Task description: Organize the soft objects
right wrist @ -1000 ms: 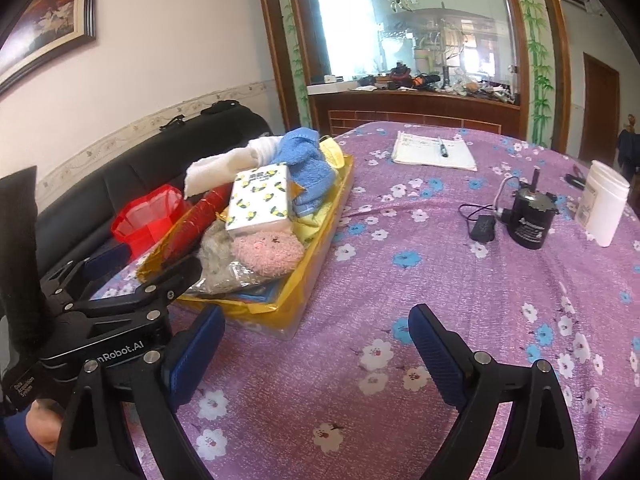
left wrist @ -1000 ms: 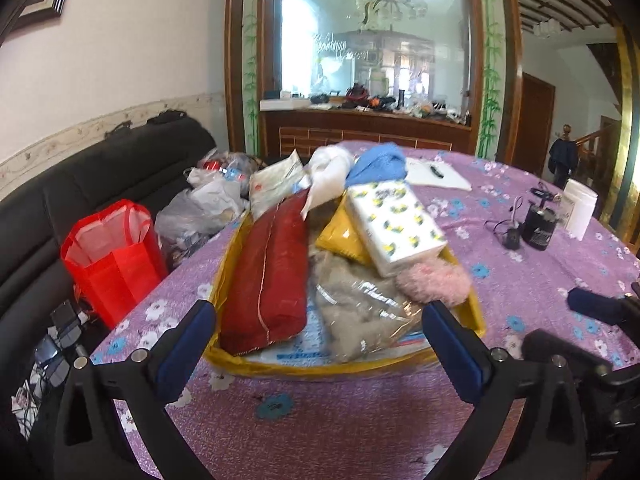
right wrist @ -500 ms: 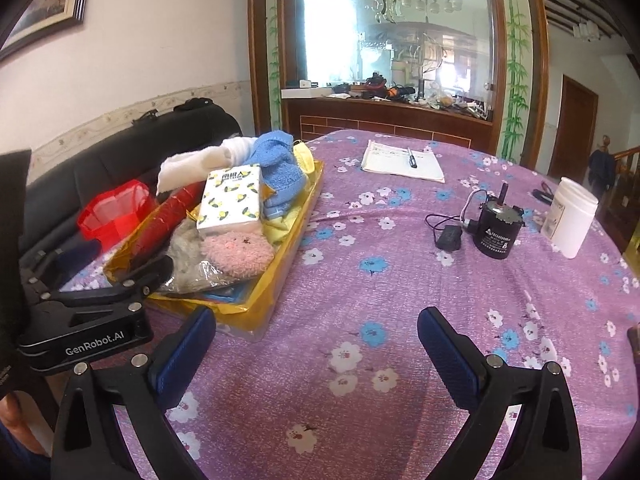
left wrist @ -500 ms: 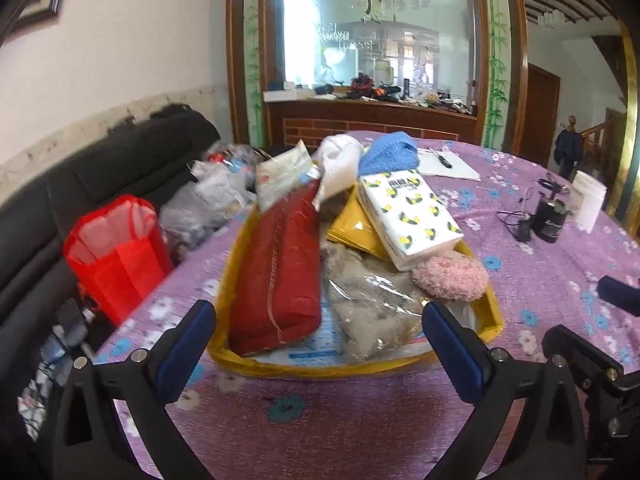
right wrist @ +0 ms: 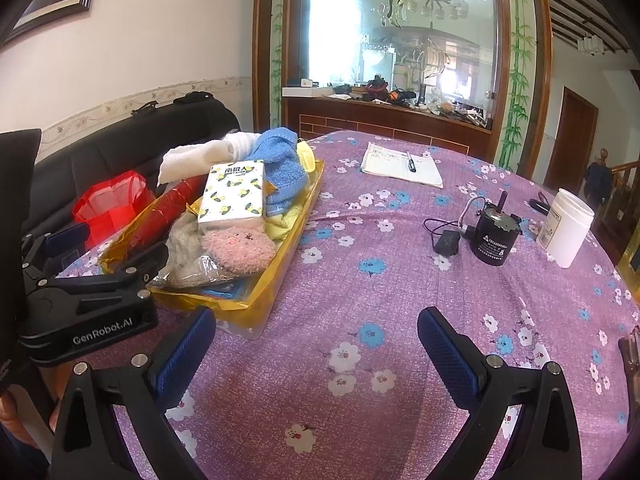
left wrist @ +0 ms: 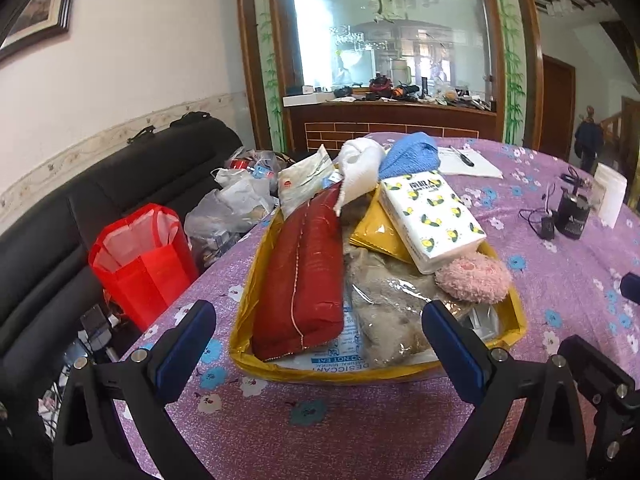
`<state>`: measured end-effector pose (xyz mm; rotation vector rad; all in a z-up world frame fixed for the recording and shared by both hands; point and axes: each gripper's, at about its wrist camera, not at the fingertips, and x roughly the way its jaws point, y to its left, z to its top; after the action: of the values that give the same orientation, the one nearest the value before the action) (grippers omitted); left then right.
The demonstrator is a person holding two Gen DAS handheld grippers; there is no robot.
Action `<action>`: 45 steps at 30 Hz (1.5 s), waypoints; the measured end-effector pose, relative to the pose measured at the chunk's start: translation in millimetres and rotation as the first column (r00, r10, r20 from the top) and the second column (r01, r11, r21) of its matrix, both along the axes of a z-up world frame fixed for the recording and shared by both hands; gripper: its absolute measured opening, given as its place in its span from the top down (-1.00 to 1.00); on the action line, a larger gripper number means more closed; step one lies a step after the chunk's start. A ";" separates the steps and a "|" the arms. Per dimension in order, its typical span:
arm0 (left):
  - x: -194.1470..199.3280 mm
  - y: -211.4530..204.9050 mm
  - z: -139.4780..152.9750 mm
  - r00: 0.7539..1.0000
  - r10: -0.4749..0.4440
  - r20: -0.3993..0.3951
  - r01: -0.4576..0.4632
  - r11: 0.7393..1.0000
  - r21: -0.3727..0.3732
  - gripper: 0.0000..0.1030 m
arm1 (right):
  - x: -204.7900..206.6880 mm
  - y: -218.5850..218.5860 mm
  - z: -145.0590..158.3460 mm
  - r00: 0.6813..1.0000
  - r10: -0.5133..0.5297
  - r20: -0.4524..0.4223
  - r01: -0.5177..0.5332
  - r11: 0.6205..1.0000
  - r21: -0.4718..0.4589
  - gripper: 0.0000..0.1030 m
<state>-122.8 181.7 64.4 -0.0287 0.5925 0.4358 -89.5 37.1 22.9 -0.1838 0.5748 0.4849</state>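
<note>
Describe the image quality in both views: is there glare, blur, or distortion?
Left wrist view: sharp, but fisheye bends the wooden frame; the glass panel shows bright glare. Right wrist view: the same curving, dark vignette corners, washed-out light in the glass; the tablecloth is evenly lit.

Yellow tray (left wrist: 514, 312) on the surface holds piled soft items: red pouch (left wrist: 306, 272), lemon-print tissue pack (left wrist: 430, 218), pink plush (left wrist: 474, 280), blue towel (left wrist: 412, 154), white cloth (left wrist: 360, 170), and possibly a bagged grey plush (left wrist: 384, 312).

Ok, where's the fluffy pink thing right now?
The fluffy pink thing lies in the yellow tray, at its near right corner in the left wrist view, just below the lemon-print tissue pack and beside the bagged grey plush.
</note>
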 end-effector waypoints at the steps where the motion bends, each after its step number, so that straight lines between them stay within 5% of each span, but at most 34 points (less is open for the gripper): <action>1: -0.2 -1.3 -0.1 1.000 0.001 0.000 -0.001 1.000 0.008 -1.00 | 0.2 0.3 -0.3 1.000 -0.001 -0.001 0.001 1.000 -0.003 -0.99; 24: -1.2 8.5 1.7 1.000 0.022 -0.012 -0.023 0.999 -0.034 -1.00 | 1.0 2.8 -2.1 1.000 -0.013 0.001 0.013 1.000 -0.027 -0.99; 45: -5.1 0.9 2.8 0.998 0.059 -0.004 -0.059 0.998 0.029 -1.00 | -0.1 1.2 -1.8 1.000 -0.015 0.011 0.015 0.999 -0.034 -0.99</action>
<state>-127.8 182.7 67.2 -0.0173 0.5913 0.5016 -89.6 38.3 21.2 -0.2142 0.5738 0.4599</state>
